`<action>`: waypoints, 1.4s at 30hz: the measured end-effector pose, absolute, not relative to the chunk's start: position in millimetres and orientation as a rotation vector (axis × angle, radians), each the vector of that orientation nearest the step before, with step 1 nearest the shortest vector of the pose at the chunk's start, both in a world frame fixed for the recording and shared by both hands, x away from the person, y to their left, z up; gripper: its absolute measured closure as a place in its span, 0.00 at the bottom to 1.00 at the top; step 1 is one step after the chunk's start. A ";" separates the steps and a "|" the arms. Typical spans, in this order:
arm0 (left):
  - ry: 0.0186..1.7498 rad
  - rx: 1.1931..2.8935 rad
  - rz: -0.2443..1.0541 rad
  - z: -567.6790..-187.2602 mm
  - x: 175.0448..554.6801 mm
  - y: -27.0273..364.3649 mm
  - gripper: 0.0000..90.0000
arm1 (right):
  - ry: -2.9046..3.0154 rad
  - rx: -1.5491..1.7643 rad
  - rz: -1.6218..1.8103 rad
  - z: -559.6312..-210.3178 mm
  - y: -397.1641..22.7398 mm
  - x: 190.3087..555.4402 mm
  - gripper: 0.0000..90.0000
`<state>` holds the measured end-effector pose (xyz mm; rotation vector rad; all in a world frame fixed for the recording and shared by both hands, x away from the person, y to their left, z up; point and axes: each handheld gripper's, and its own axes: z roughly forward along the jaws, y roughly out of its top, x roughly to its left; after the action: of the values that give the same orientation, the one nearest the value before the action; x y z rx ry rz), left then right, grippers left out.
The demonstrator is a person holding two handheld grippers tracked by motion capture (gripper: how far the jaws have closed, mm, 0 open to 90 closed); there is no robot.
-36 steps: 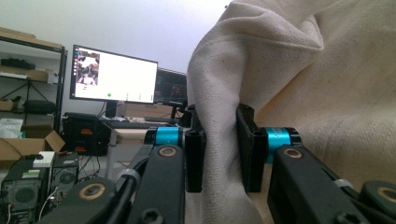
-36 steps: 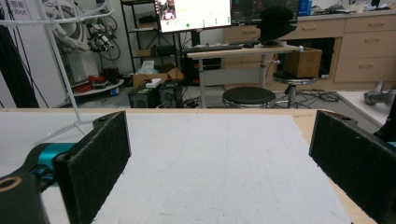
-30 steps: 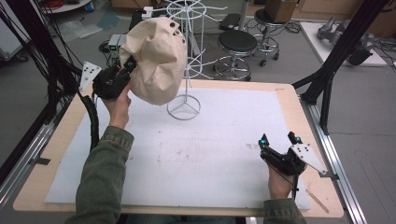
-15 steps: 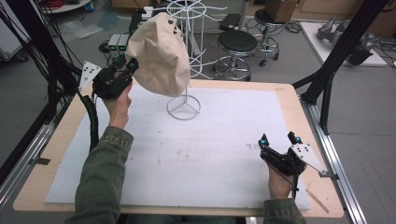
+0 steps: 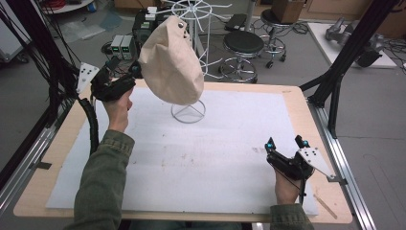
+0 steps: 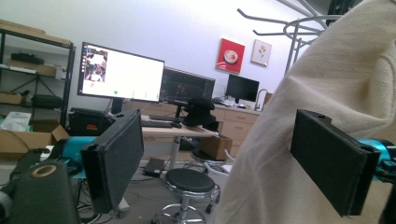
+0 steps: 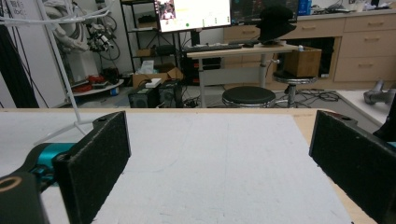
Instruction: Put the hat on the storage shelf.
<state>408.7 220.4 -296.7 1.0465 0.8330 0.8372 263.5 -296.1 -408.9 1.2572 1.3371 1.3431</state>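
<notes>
A beige cloth bag [image 5: 170,62] hangs from the top of a white wire rack [image 5: 189,114] at the back of the table. My left gripper [image 5: 125,68] is raised just left of the bag, open. In the left gripper view its jaws stand wide apart and the bag [image 6: 303,140] fills the right side, behind the right jaw; whether it touches is unclear. My right gripper [image 5: 285,143] rests open near the table's front right, over the white mat [image 5: 215,153], with nothing between its jaws [image 7: 219,135]. The rack's pole [image 7: 58,70] stands to its far left.
A black stool [image 5: 244,45] and grey boxes [image 5: 122,45] stand on the floor behind the table. Black frame posts [image 5: 335,81] rise at the right edge, cables [image 5: 52,72] at the left. Desks with monitors [image 6: 121,74] lie beyond.
The bag has moved up and to the right with the left gripper, from beside the hand to the rack's top. The left gripper has drawn back from it. The right gripper stayed put.
</notes>
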 end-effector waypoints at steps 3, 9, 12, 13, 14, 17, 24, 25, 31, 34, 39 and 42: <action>0.829 1.063 0.875 -293.2 403.3 222.0 0.19 | 1.336 1.262 1.344 -408.8 -296.0 263.3 0.05; 0.816 1.074 0.918 -285.1 390.7 228.6 0.19 | 1.338 1.258 1.344 -408.9 -295.9 263.5 0.05; 0.819 1.081 0.938 -283.0 384.1 231.9 0.19 | 1.336 1.255 1.344 -408.8 -296.0 263.4 0.05; 0.820 1.085 0.943 -283.1 380.6 234.2 0.19 | 1.336 1.259 1.345 -408.8 -295.8 263.1 0.05; 0.821 1.088 0.951 -283.6 377.6 236.2 0.19 | 1.336 1.257 1.345 -408.8 -295.9 263.2 0.05; 0.835 1.085 0.963 -285.9 369.1 242.8 0.19 | 1.337 1.258 1.346 -408.8 -295.8 263.3 0.05; 0.870 1.075 0.979 -295.9 352.6 255.8 0.19 | 1.338 1.256 1.349 -408.6 -294.8 263.6 0.05; 0.871 1.074 0.982 -297.2 350.5 256.8 0.19 | 1.339 1.256 1.350 -408.7 -294.4 263.5 0.05; 0.885 1.095 1.009 -307.2 335.4 264.1 0.19 | 1.340 1.261 1.351 -408.7 -294.0 263.8 0.05; 0.899 1.093 1.021 -313.6 326.5 269.7 0.19 | 1.340 1.258 1.350 -408.7 -294.2 263.6 0.05; 0.924 1.093 1.046 -329.7 310.6 279.4 0.19 | 1.340 1.260 1.352 -408.6 -294.0 263.6 0.05; 0.952 1.084 1.039 -338.8 303.3 286.7 0.20 | 1.343 1.257 1.351 -408.9 -293.7 264.1 0.05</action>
<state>303.3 286.7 -338.8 1.0845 0.9521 1.0394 264.1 -293.7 -408.9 1.2573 1.3426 1.3511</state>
